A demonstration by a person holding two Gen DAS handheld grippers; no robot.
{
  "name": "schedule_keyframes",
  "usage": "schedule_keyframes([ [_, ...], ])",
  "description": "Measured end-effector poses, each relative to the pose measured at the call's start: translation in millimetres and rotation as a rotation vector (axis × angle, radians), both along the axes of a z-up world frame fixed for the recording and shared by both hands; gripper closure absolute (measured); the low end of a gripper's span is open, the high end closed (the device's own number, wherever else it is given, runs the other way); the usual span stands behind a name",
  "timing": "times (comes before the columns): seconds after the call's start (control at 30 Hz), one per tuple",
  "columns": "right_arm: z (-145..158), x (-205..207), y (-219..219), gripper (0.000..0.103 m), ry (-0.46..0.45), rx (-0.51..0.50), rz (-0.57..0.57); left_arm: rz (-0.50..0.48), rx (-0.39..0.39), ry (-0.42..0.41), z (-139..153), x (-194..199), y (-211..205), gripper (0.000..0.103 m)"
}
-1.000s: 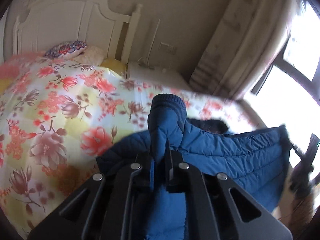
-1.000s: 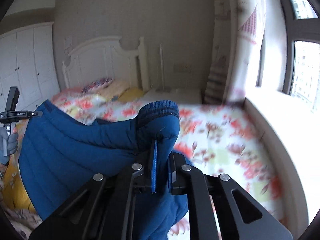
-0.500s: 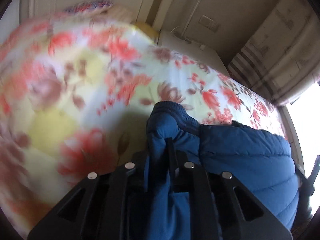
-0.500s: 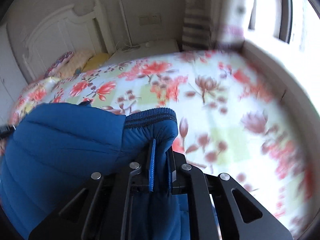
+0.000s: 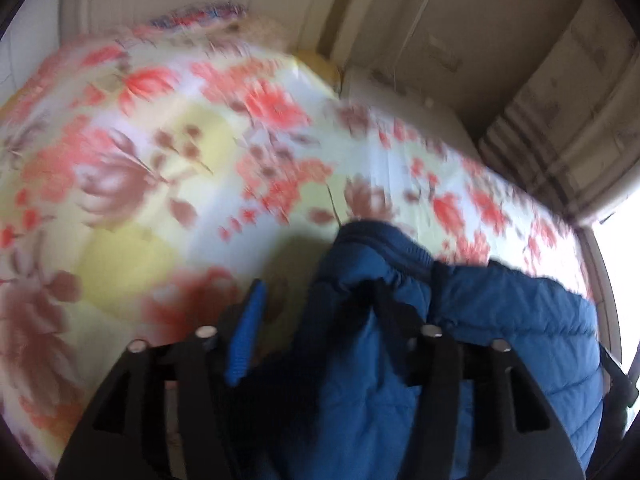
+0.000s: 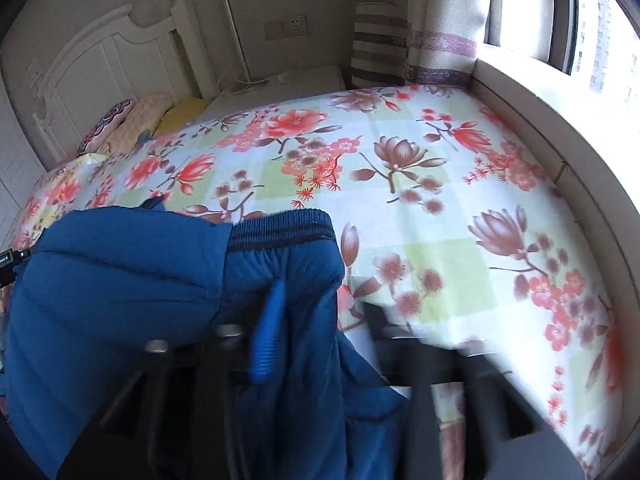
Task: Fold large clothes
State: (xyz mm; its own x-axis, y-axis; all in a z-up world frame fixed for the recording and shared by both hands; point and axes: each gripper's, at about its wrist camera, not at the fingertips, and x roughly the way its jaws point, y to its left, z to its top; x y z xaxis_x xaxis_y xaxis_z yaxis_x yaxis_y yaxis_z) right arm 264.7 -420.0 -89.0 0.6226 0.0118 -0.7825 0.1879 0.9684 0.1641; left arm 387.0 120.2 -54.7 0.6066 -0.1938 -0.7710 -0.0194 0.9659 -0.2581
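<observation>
One blue quilted jacket (image 6: 120, 292), with two ribbed cuffs in sight – one per view (image 5: 384, 240) (image 6: 284, 228). Two tools – left tool (image 5: 316, 316) and right tool (image 6: 320, 308), each with fingers spread wide. One bed (image 6: 420, 200) with one floral cover. One white headboard (image 6: 100, 60). Three pillows (image 6: 132, 120) stacked at the head. One striped curtain (image 6: 400, 32). One wall socket (image 6: 286, 27).

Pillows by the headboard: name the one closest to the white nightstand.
The plain yellow pillow, rightmost of three; the beige pillow and the patterned pillow lie further left.
</observation>
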Motion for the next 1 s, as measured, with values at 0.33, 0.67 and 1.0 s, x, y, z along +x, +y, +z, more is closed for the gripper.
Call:
schedule_keyframes([
  [0.33, 26, -158, -9, 0.019, -0.154, 0.252, 0.189, -0.173, -0.116, -0.101, 28, -136, 63, 0.018],
  [0.67, -23, -242, 7, 0.045, -0.198, 0.434, 0.275, -0.257, -0.261, -0.069, -30, -227, 61, 0.009],
  [1.0, -11, -251, 25, 0.068, -0.228, 0.327, 0.307, -0.265, -0.251, -0.134, -23, -260, 44, 0.066],
])
